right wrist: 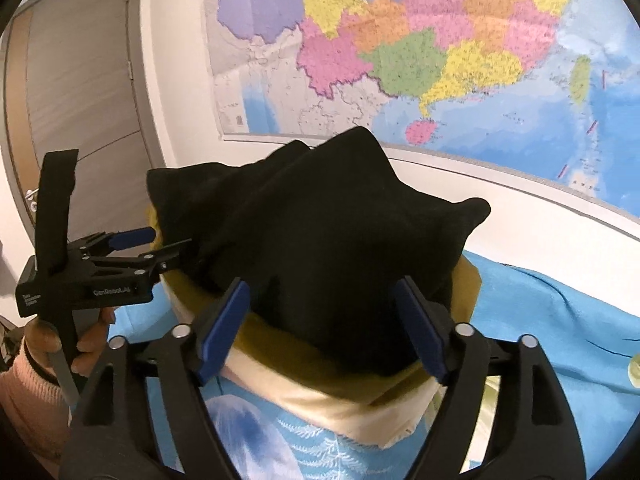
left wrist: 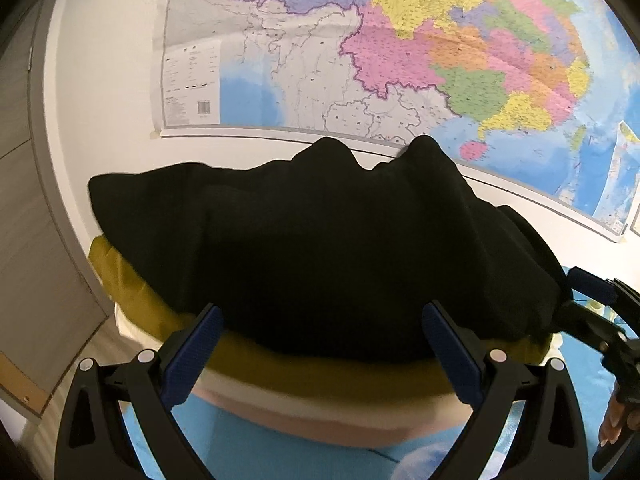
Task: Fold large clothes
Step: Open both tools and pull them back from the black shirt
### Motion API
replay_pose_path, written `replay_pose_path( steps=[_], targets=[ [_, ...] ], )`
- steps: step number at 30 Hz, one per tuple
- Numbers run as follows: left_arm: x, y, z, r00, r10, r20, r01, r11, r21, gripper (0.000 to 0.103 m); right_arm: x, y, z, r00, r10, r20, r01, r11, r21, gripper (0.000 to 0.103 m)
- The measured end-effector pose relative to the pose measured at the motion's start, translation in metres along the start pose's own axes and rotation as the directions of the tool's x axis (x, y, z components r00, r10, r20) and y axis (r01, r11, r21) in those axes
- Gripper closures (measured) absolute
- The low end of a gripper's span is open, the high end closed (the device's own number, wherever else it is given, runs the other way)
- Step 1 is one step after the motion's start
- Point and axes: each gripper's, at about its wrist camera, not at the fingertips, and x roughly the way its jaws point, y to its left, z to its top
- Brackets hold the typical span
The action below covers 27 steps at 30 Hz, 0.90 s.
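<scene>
A folded black garment lies on top of a stack, over an olive-yellow garment and a cream one. In the left wrist view my left gripper stands open at the stack's near edge, its blue pads either side of the black cloth and not pressing on it. My right gripper shows at the stack's right end. In the right wrist view the black garment fills the middle and the right gripper is open around its near corner. The left gripper reaches the stack's left side.
The stack rests on a blue printed bedsheet. A large coloured map hangs on the white wall just behind. A grey door stands at the left. A hand in a pink sleeve holds the left gripper.
</scene>
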Motion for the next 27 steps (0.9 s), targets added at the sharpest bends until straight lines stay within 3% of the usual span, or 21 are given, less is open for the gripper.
replay_pose_path(
  steps=[13,27],
  targets=[
    [-0.040,-0.010,-0.044,0.998,0.068,0.000,-0.068,0.998,-0.018,0.007,-0.030,0.028,-0.040,1.000,-0.009,0.007,0.009,1.000,-0.027,0.006],
    [-0.073,-0.017,-0.079,0.996,0.093,-0.011,-0.094,0.995,-0.037,0.007,-0.056,0.055,-0.077,1.000,-0.009,0.004,0.009,0.999,-0.047,0.006]
  ],
)
